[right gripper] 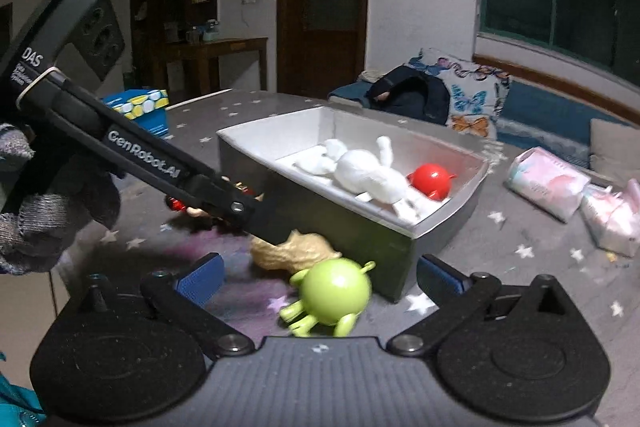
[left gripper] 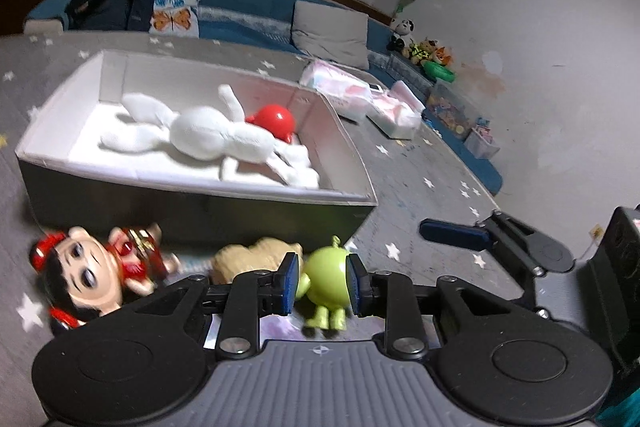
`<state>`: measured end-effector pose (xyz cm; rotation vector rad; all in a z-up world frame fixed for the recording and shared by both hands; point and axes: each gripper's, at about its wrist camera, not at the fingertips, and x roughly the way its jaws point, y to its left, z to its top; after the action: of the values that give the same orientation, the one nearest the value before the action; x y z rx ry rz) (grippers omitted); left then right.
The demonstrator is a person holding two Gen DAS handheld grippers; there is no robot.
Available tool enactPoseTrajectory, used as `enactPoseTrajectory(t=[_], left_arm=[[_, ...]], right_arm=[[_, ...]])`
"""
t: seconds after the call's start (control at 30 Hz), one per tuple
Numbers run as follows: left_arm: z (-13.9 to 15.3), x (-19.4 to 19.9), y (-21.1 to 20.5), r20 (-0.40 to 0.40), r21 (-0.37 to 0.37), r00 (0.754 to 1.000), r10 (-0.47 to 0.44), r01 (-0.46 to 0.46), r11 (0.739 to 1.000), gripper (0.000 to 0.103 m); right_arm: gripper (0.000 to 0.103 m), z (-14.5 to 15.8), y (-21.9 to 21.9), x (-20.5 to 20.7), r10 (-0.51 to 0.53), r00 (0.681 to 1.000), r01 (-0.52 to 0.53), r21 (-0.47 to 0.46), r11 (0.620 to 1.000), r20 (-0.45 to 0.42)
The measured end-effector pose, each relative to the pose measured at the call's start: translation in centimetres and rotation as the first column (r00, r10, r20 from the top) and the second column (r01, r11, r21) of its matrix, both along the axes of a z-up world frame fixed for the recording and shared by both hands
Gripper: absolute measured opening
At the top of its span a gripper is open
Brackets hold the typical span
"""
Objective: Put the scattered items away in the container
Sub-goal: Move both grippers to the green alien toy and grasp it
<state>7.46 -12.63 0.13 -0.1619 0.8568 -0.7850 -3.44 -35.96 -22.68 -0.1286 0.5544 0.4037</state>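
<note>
Right gripper (right gripper: 316, 277) spread wide and empty around green figure (right gripper: 334, 301) lying on mat beside container (right gripper: 352, 227); left gripper (left gripper: 322, 283) half-open, holding nothing; pick-up step, next likely needs closing on figure.

Found the left gripper (left gripper: 320, 283) pitched forward and downward, its blue pads (left gripper: 289, 281) facing each other across a moderate gap, partly spread and clamped on nothing. Confirmed it from the right wrist view as a long black body slanting down from upper left toward centre, held at its rear by the left hand (right gripper: 44, 199) in a grey knit glove. Recorded the right gripper (right gripper: 320, 277) likewise tilted downward, close beside the left one on its right, both fingers (right gripper: 440, 273) swung out to full spread, with one blue-padded finger showing at the right edge of the left wrist view.
</note>
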Motion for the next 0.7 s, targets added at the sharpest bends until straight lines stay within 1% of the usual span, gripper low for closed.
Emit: enactPoseTrajectory(t=[0.17,0.3,0.47,0.6,0.7], left_arm=[[-0.8,-0.3,-0.5,-0.035,0.001,0.999,-0.014,0.014,1.000,0.028],[-1.5,-0.1,-0.8,-0.070,-0.007,0.997,-0.013,0.013,1.000,0.028],[-2.1,0.4,-1.2,-0.119,-0.031,0.993,-0.003,-0.001,1.000,0.028],[-1.9,0.6,-1.7,-0.119,-0.036,0.993,0.004,-0.008,0.999,0.028],[-1.9,0.7,-2.1,-0.090,-0.009,0.996,0.027,-0.028,1.000,0.028]], right_arm=[[0.103,-1.5,0.7,0.2,0.029,0.999,-0.030,-0.006,1.000,-0.034],[0.103,-2.6,0.3,1.2,0.001,0.997,0.001,0.018,1.000,-0.077],[0.103,-3.5,-0.3,1.8,-0.033,0.994,0.038,0.049,0.998,-0.109],[0.103,-3.8,-0.1,2.0,-0.035,0.993,0.041,0.050,0.998,-0.113],[0.102,-3.9,-0.1,2.5,-0.036,0.992,0.044,0.070,0.997,-0.117]])
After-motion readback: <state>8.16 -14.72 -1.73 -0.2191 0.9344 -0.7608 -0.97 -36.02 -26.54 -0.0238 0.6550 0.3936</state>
